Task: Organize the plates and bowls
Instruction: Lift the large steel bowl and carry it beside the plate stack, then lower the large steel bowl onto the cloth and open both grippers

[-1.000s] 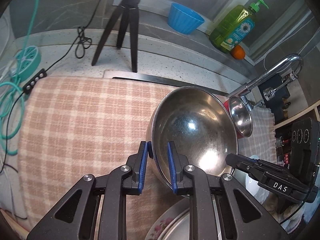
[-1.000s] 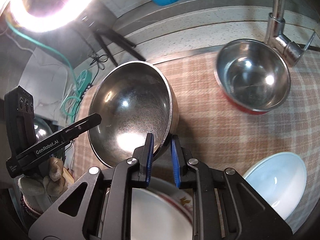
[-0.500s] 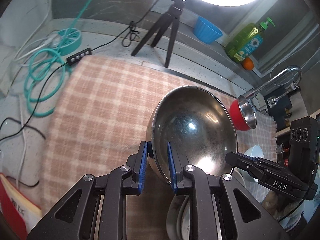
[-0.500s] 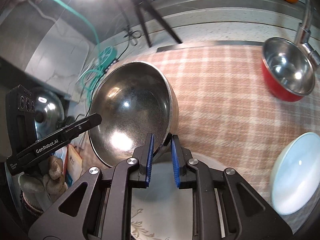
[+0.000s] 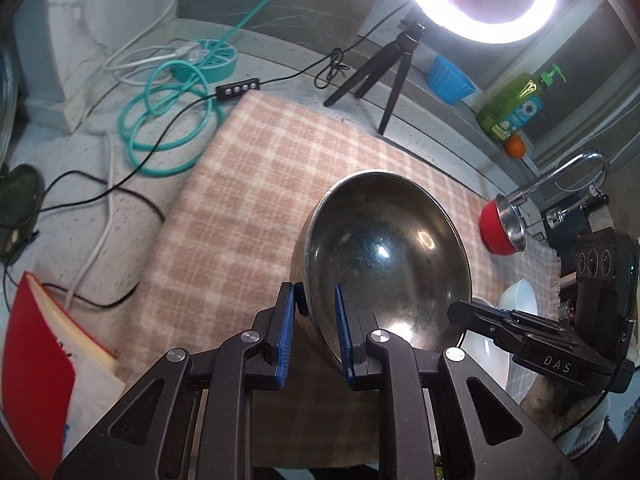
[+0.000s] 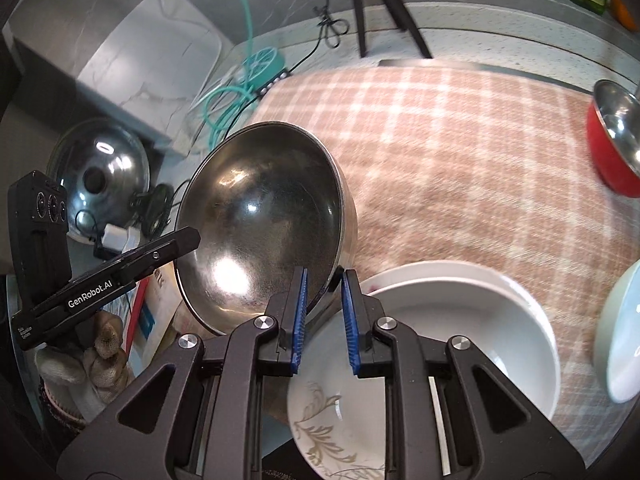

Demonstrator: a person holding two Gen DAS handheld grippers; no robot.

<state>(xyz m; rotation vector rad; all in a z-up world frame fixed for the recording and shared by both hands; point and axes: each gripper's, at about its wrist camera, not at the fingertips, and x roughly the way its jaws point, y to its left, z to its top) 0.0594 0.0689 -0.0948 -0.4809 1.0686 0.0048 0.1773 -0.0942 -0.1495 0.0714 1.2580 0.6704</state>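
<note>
Left wrist view: left gripper and right gripper both clamp the rim of the large steel bowl, held tilted above the checked cloth. Red bowl, white bowl, floral plate and pale blue bowl lie unsorted; most work remains.

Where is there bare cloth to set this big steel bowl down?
Free: the checked pink cloth between the teal cable coil and the large steel bowl, back toward the black tripod. Crowded: the near right, with the white plates and the red-sided steel bowl.
</note>
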